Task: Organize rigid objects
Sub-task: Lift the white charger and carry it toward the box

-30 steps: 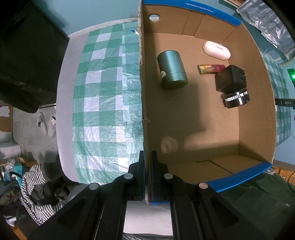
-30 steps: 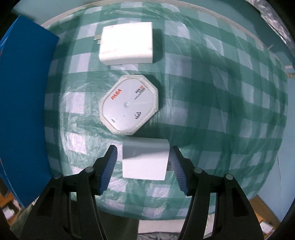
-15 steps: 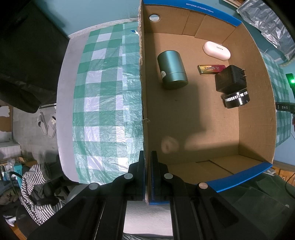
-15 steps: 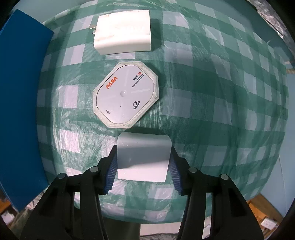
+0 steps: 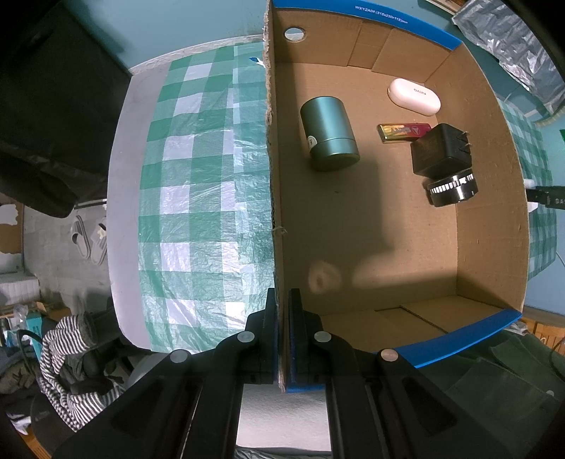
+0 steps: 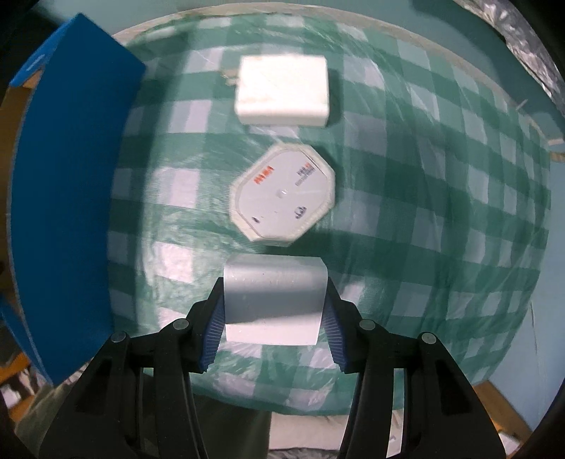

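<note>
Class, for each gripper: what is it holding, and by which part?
The left gripper clamps the cardboard box by its side wall's top edge. The right gripper grips the pale grey block by two opposite sides.

box rim (image 5: 381,16) reads "wxyza08 (310x230x113)mm"; other print stays illegible.

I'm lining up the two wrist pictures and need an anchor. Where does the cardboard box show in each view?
Left wrist: the cardboard box fills the right half, seen from above into its open inside; the left gripper is shut on its near wall.
Right wrist: only its blue outer wall shows, along the left edge.
Shared landmark: the green checked tablecloth under the box.
</note>
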Available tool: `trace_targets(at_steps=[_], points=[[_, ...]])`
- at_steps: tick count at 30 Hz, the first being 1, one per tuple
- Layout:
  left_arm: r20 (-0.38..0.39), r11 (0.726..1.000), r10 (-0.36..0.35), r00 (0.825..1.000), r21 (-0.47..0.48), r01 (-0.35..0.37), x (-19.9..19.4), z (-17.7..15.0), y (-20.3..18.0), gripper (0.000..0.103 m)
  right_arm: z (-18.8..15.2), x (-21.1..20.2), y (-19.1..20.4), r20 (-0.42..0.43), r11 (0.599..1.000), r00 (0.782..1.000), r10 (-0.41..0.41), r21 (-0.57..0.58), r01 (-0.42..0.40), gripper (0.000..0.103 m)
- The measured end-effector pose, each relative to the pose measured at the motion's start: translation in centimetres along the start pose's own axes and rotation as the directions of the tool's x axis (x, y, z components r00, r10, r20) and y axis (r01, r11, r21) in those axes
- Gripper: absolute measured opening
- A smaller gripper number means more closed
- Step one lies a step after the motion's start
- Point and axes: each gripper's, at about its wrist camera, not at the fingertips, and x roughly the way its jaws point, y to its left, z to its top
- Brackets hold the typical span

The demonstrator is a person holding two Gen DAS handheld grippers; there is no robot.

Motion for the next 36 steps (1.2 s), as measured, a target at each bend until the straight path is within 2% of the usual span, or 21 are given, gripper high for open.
trace_targets(at_steps=[10,22,29,36], points=[[-0.001,1.0,-0.002,1.0,0.003,0.002,0.1,0.1,0.0,0.004,0.3,-4.4,3.7,0.043,0.995,0.999,0.011,-0.101,-0.007,0.05],[-0.001,1.0,-0.002,1.0,0.002,0.002,0.1,0.1,0.0,0.004,3.3,-8.2,8.4,0.112,0.969,0.993,0.036,-0.249,-0.007,0.05],[0.0,1.0,-0.004,1.0,0.0,0.004,0.1,0.1,0.0,0.004,5.2,-10.3,12.6,0.144,0.932,0.989,0.033,-0.363,0.021,0.05],[0.0,1.0,-0.005,1.0,-0.001,0.005,0.1,0.0,0.1,0.004,6.7,-10.7,16.3,0.153,0.884,0.988,0.019,-0.465,0.055,0.05]])
